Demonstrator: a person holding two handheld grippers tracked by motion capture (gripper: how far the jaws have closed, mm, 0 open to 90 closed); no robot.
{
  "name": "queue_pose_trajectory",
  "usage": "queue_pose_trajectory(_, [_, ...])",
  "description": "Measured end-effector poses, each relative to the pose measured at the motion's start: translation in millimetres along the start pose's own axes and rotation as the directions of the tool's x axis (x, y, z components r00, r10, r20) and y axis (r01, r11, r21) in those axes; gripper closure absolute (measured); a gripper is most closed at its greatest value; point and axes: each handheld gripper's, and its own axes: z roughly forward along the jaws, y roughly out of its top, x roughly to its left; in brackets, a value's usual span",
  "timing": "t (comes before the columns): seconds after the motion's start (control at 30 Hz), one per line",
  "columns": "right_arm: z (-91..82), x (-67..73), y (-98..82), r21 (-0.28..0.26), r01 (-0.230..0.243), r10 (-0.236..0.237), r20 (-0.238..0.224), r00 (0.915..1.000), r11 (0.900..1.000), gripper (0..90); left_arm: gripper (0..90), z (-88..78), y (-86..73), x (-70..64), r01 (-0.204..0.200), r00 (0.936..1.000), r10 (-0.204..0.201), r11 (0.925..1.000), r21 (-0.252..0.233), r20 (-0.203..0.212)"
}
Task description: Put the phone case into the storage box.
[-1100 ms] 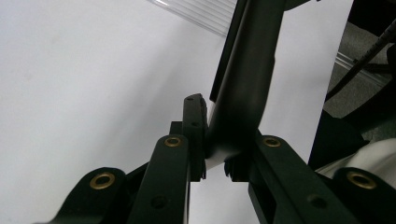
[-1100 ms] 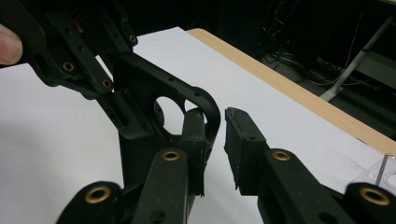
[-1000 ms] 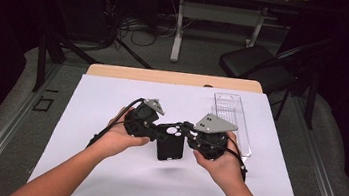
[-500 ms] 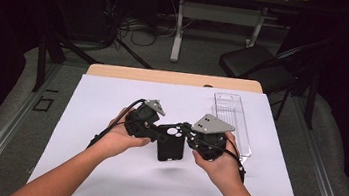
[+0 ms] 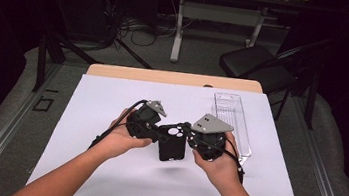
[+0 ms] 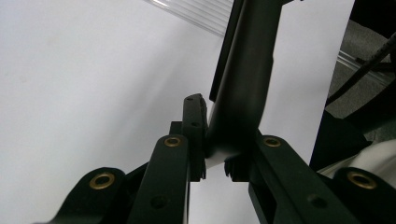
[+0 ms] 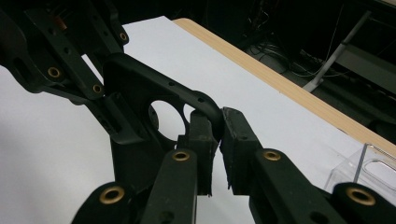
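Note:
A black phone case (image 5: 171,145) with a round camera cutout hangs just above the white table cover, held between my two grippers. My left gripper (image 5: 159,135) is shut on its left edge; in the left gripper view the pads (image 6: 194,135) pinch the case (image 6: 243,79) near a corner. My right gripper (image 5: 189,136) is shut on the case's right upper corner; in the right gripper view its jaws (image 7: 219,135) clamp the rim of the case (image 7: 140,93), with the left gripper (image 7: 70,60) on the far side.
A long clear plastic tray (image 5: 232,123) lies on the white cover (image 5: 111,100) to the right of my hands, also seen as a clear box (image 7: 369,172). The table's wooden far edge (image 5: 175,78) shows; a black chair (image 5: 257,68) stands beyond.

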Motion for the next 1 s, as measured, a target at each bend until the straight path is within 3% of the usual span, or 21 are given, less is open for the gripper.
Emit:
queue_pose_trajectory(0.23, [1.8,-0.4,-1.4,-0.001,-0.028,0.028,0.001,0.9996,1.000,83.4,81.5,0.8,-0.5,0.4,0.013,0.9999,-0.013,0.9999,-0.002,-0.005])
queue_pose_trajectory(0.6, [2.6,1.3,-0.6,-0.035,-0.015,0.015,0.020,0.9997,0.999,83.9,80.8,-2.2,-1.8,0.4,0.025,0.9996,-0.025,0.9990,-0.036,-0.012])
queue_pose_trajectory(1.0, [2.7,-3.8,-1.2,-0.049,-0.028,0.030,0.041,0.9987,0.998,84.1,67.6,-3.9,-4.8,0.4,0.048,0.9989,-0.047,0.9956,-0.081,0.004])
